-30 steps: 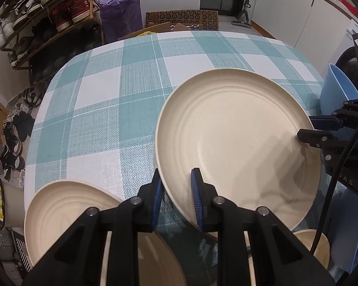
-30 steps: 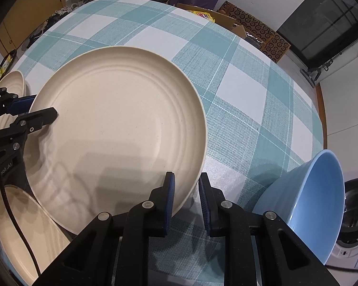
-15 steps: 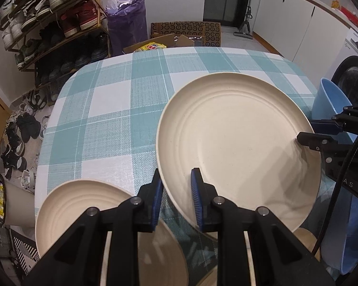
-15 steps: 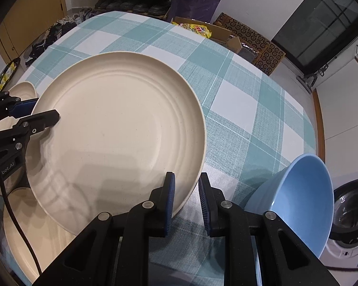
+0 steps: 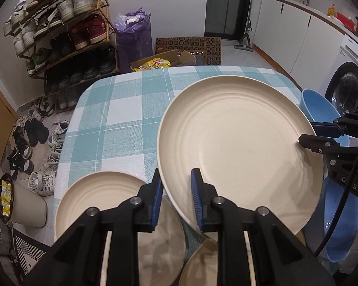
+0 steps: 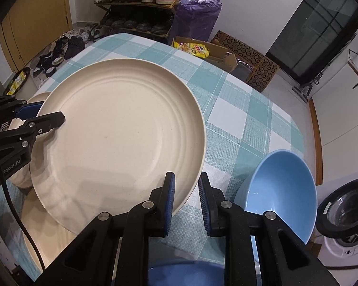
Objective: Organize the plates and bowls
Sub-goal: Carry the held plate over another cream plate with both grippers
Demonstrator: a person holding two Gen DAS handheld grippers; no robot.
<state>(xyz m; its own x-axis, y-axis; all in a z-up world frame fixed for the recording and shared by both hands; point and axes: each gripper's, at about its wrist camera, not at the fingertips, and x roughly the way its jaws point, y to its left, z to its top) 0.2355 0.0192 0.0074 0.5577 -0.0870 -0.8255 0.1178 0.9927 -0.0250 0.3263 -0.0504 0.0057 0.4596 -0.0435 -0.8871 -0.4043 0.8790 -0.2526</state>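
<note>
A large cream plate [image 5: 238, 147] hangs in the air above the checked table, held at two opposite rims. My left gripper [image 5: 176, 196] is shut on its near-left rim; it also shows in the right wrist view [image 6: 47, 114]. My right gripper [image 6: 185, 196] is shut on the opposite rim of the large cream plate [image 6: 121, 140]; it also shows in the left wrist view [image 5: 319, 133]. A smaller cream plate [image 5: 102, 197] lies on the table below left. A light blue bowl [image 6: 281, 195] stands tilted at the table's right edge.
The table with the teal checked cloth [image 5: 121, 119] has bare room at its far half. More cream dishes [image 6: 33, 224] lie under the held plate. A second blue bowl [image 6: 186, 274] sits just below my right gripper. A shoe rack [image 5: 64, 31], boxes and a washing machine [image 6: 346, 214] stand around.
Both grippers have lifted the large plate higher above the table; the table and room look farther away. The grips have not changed.
</note>
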